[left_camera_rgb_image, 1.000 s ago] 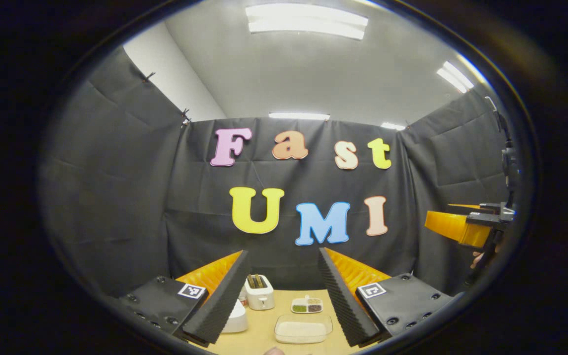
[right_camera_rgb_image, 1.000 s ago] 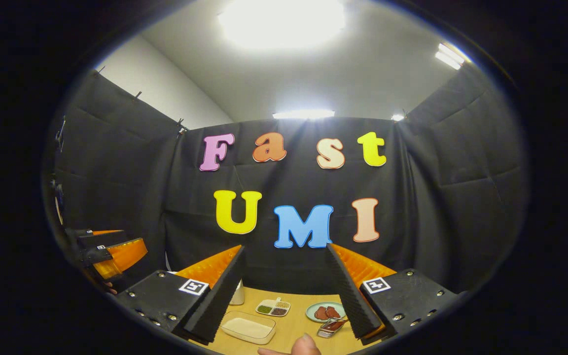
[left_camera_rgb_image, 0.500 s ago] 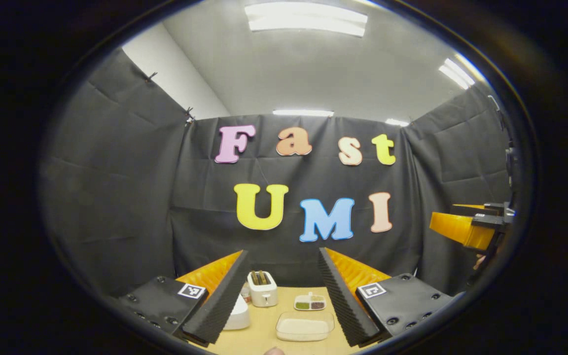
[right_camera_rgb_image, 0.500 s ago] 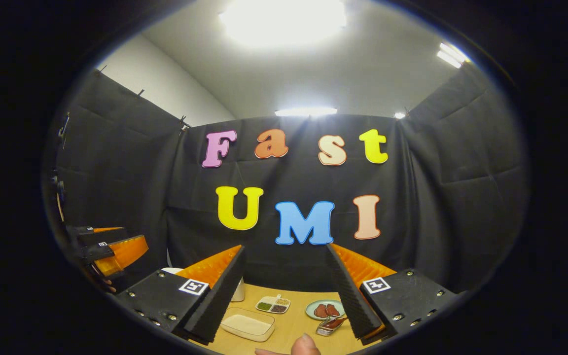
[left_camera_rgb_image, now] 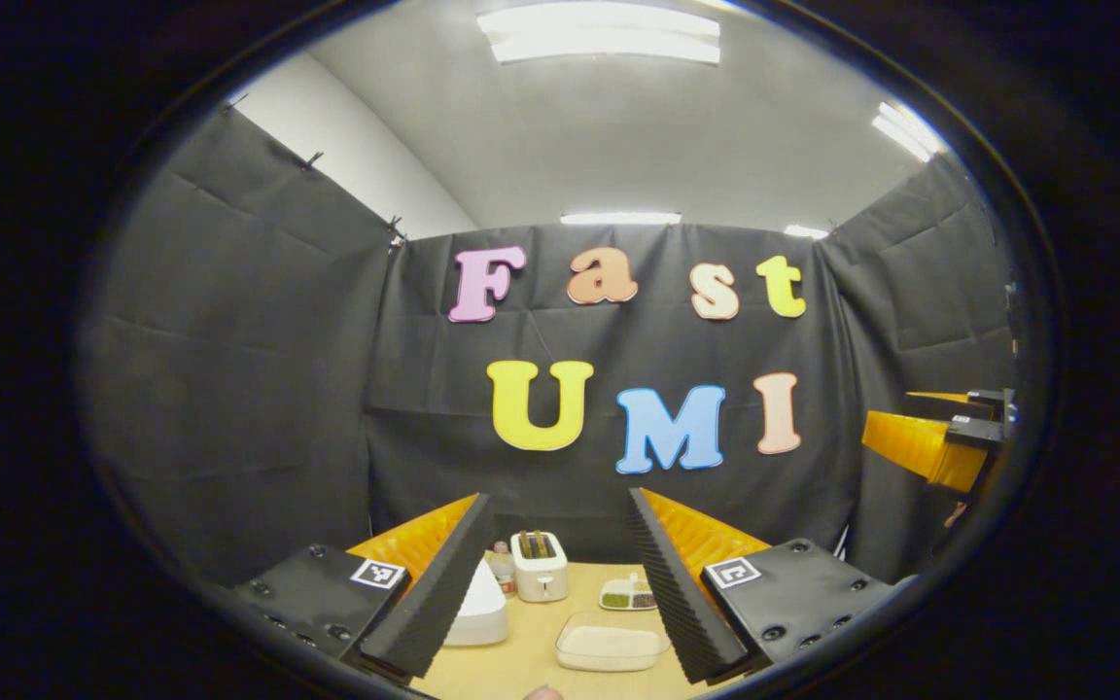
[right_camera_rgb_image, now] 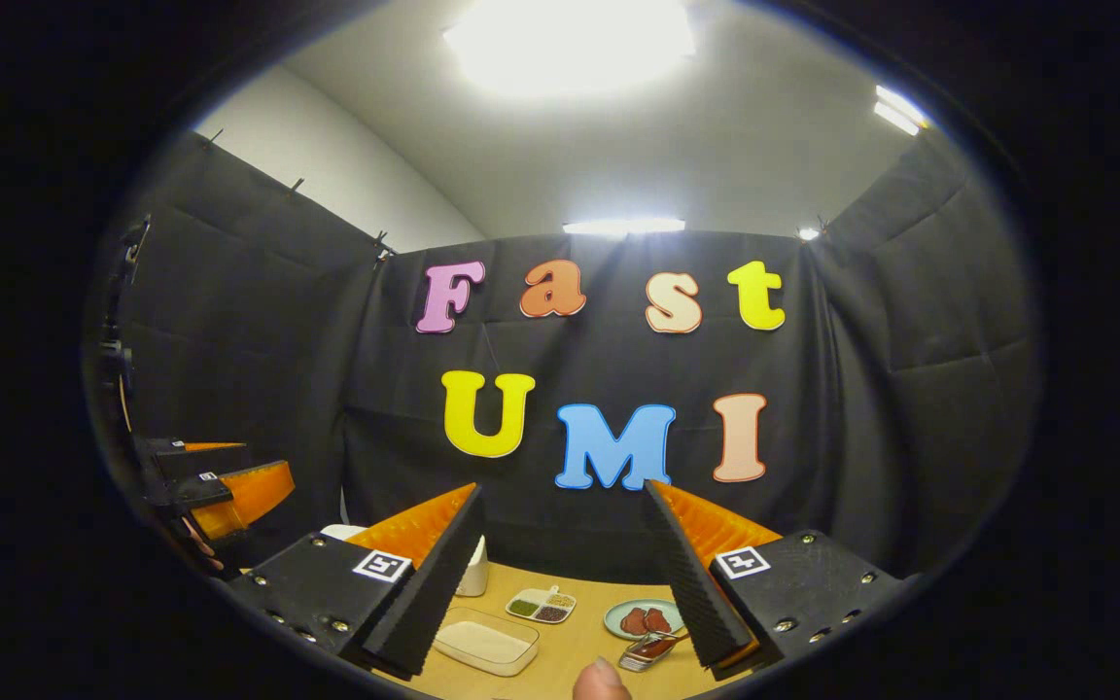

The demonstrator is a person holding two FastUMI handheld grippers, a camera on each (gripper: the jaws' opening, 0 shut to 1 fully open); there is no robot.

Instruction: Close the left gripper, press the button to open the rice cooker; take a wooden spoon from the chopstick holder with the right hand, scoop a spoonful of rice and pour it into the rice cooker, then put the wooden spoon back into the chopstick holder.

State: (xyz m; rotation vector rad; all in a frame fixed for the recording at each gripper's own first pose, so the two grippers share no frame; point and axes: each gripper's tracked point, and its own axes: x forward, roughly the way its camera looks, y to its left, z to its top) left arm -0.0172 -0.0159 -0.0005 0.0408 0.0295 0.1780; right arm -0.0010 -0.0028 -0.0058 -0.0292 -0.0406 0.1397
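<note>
My left gripper (left_camera_rgb_image: 557, 498) is held high above the wooden table (left_camera_rgb_image: 531, 661), open with nothing between its fingers. The white rice cooker (left_camera_rgb_image: 474, 611) sits below, half hidden behind the left finger. A clear box of white rice (left_camera_rgb_image: 612, 644) lies between the fingers near the front. My right gripper (right_camera_rgb_image: 563, 489) is also open and empty, above the same rice box (right_camera_rgb_image: 484, 644). Each gripper appears at the edge of the other's view: right gripper (left_camera_rgb_image: 939, 442), left gripper (right_camera_rgb_image: 229, 486).
A white toaster (left_camera_rgb_image: 539, 578) and a small bottle (left_camera_rgb_image: 502, 569) stand behind the cooker. A divided dish of seasonings (right_camera_rgb_image: 541, 606), a plate of red meat (right_camera_rgb_image: 640, 616) and a small metal tray (right_camera_rgb_image: 652, 647) sit toward the right. A fingertip (right_camera_rgb_image: 599, 681) pokes in at the bottom.
Both views have turned slightly, so the table things drift right and more of the rice cooker shows. Both grippers remain open and empty.
</note>
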